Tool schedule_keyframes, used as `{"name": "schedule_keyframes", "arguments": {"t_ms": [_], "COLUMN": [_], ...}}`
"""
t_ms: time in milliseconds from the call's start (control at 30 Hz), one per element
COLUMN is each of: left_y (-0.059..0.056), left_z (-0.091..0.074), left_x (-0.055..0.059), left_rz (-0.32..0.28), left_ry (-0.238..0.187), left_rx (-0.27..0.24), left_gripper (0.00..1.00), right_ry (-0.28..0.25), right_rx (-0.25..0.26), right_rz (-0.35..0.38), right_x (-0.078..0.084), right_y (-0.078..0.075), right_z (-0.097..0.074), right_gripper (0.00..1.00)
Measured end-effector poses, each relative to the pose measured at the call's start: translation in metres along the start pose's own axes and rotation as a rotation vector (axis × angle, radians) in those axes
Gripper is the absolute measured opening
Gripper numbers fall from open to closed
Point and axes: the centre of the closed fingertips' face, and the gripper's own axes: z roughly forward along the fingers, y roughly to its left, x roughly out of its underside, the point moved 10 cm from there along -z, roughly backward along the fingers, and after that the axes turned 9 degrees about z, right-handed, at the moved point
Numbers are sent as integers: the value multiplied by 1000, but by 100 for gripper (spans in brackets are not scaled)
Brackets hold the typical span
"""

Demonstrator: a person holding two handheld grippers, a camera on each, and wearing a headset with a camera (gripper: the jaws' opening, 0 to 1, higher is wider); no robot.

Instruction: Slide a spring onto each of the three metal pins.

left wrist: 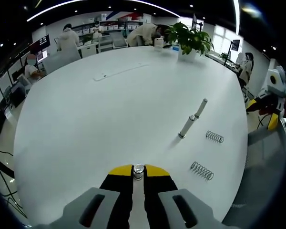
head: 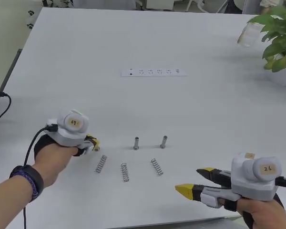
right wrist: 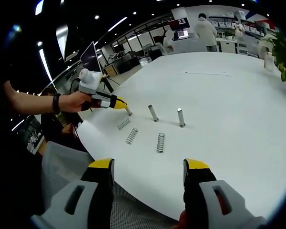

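Observation:
My left gripper (head: 93,143) is shut on the leftmost metal pin (left wrist: 138,172), whose round top shows between the yellow tips (left wrist: 138,167). The right gripper view shows that pin (right wrist: 128,111) standing on the table at the left gripper's (right wrist: 115,102) tip. Two more pins (head: 136,142) (head: 163,141) stand upright to the right. Three springs (head: 101,163) (head: 125,172) (head: 156,166) lie flat in a row just in front of the pins. My right gripper (head: 193,180) hovers open near the front right edge, holding nothing (right wrist: 149,164).
A white power strip (head: 153,72) is set into the white table (head: 195,109) further back. At the far right corner are a potted plant (head: 279,38) and a glass (head: 250,34). A black cable (head: 0,112) hangs at the left edge.

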Motion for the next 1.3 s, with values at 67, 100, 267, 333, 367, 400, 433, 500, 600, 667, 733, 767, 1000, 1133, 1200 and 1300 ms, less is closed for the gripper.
{"name": "schedule_keyframes", "arguments": {"t_ms": [67, 100, 267, 333, 367, 400, 433, 500, 600, 667, 733, 767, 1000, 1133, 1200, 1300], "left_y": [-1, -1, -3, -4, -5, -6, -6, -8, -10, -11, -11, -11, -12, -10, -10, -11], "left_z": [0, 0, 2, 3, 3, 4, 4, 4, 5, 5, 5, 5, 5, 7, 9, 10], "left_x": [0, 0, 0, -1, -2, -2, -3, -3, -4, -4, -4, -4, -4, -4, -2, 0], "left_rz": [9, 8, 12, 12, 14, 18, 19, 18, 20, 29, 32, 31, 38, 39, 36, 34], "left_ry": [2, 3, -2, -3, -3, -3, -5, -8, -10, -11, -11, -12, -12, -11, -1, 8], "left_rx": [-1, -1, -3, -2, -2, 0, 0, 1, 2, 3, 3, 3, 5, 4, 11, 13], "left_gripper": [0, 0, 0, 0, 0, 0, 0, 0, 0, 0, 0, 0, 0, 0, 0, 0], "right_ry": [-2, -3, -4, -5, -5, -2, 0, 2, -2, -3, -1, -1, 1, 3, 2, 0], "right_rx": [0, -1, -2, -1, -1, 0, 0, -1, 2, 2, 3, 1, -3, -4, -2, -1], "right_rz": [4, 4, 1, 2, 3, 3, 0, -2, 0, 1, -3, -2, 0, 0, 1, -2], "right_x": [0, 0, -1, -1, -1, -1, -1, -1, -2, -2, -2, -2, 0, 0, 0, -2], "right_y": [0, 0, 1, 1, 1, 0, 0, 0, -2, -2, -2, -2, 0, 0, 0, -1], "right_z": [0, 0, 1, 1, 1, 0, 0, 0, -1, -2, -1, -1, 0, 0, -1, -1], "right_gripper": [57, 57, 57, 57, 57, 57, 57, 57, 57, 57, 57, 57, 57, 57, 57, 57]}}
